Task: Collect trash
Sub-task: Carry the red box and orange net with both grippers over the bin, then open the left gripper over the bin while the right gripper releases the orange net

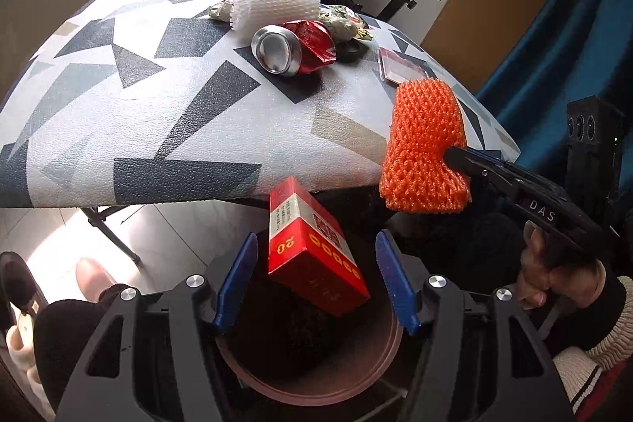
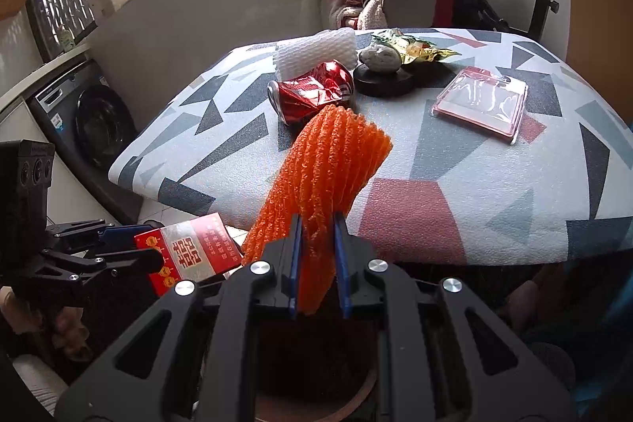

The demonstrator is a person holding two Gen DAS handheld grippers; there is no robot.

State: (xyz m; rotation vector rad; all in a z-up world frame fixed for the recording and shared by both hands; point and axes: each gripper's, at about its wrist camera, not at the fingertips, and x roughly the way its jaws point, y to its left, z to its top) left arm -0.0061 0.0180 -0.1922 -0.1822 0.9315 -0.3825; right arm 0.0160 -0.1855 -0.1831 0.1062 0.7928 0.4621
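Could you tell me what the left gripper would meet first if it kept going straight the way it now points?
Most likely the red box, which sits loose between its open jaws, tilted and not pressed by either pad. Just beyond is the dark mouth of the round bin below the left gripper; depth is hard to judge.

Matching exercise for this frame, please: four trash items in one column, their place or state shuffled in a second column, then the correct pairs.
1. red box
2. orange foam net
3. crushed can
4. clear plastic tray

a. lying on the table, beside the white foam net
b. pinched in the right gripper
c. flat on the table, apart from the other trash
d. between the open left fingers, above the bin

Pairs: 1-d, 2-b, 3-a, 4-c
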